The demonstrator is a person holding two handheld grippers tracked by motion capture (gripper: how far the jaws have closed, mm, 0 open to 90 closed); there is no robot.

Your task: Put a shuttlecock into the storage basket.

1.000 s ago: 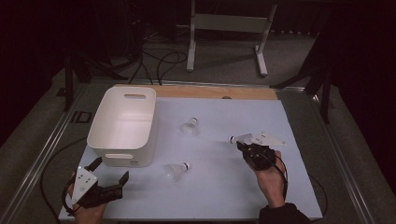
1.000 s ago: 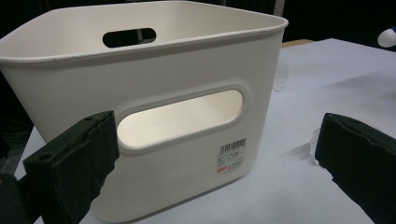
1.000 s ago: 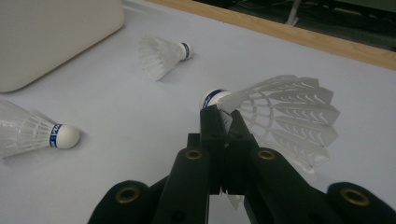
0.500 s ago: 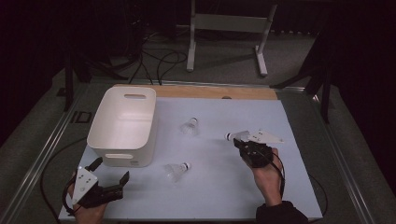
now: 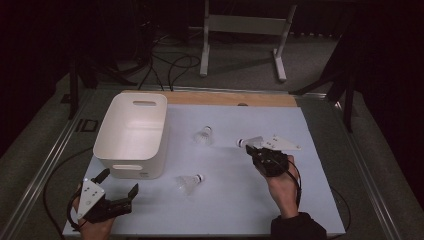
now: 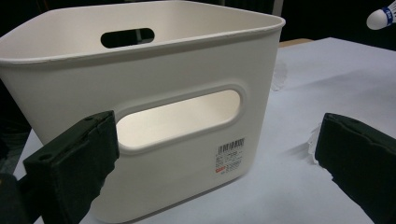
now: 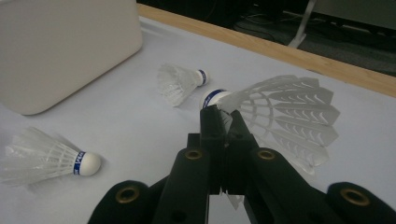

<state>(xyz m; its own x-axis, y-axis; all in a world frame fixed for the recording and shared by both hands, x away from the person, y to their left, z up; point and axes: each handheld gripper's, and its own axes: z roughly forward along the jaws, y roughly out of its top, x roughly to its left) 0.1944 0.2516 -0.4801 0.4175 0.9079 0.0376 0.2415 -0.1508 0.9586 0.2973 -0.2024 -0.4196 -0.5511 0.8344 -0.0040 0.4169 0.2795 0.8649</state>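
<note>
Right gripper (image 7: 223,122) has a shuttlecock (image 7: 285,114) pinched by its feathers!
Jaws clamped tight, cork tip forward, likely bound for the white bin (image 5: 131,135) off its left; left gripper (image 5: 119,187) waits wide open just before that bin.

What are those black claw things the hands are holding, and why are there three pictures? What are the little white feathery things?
A person holds a grabbing tool in each hand. One picture looks down from above; the other two come from small cameras riding on each tool. The left gripper is open, its black fingers spread apart, facing a white bin. The right gripper is shut, pinching a shuttlecock, the feathery thing you hit in badminton. Two more lie on the pale blue table: a far shuttlecock near the middle and a near shuttlecock closer to the person, just right of the bin's front.
</note>
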